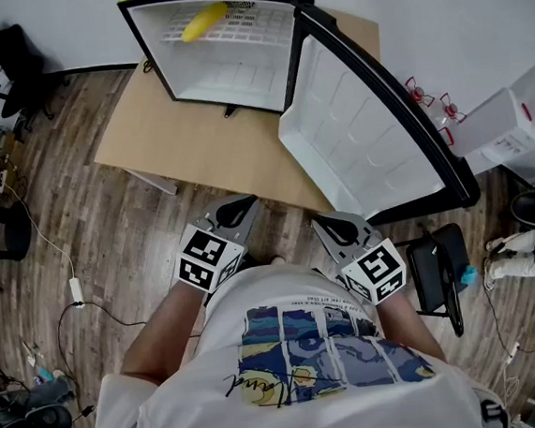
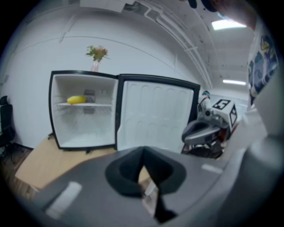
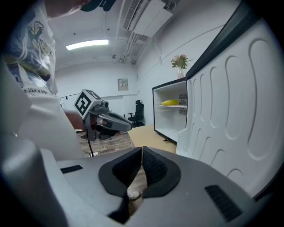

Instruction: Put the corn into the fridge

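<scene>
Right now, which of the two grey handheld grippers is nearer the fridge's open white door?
The right gripper: it sits beside the white door, while the left gripper is farther over, facing the fridge cavity.

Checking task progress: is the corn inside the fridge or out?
Inside: the corn lies on the shelf of the open fridge.
</scene>
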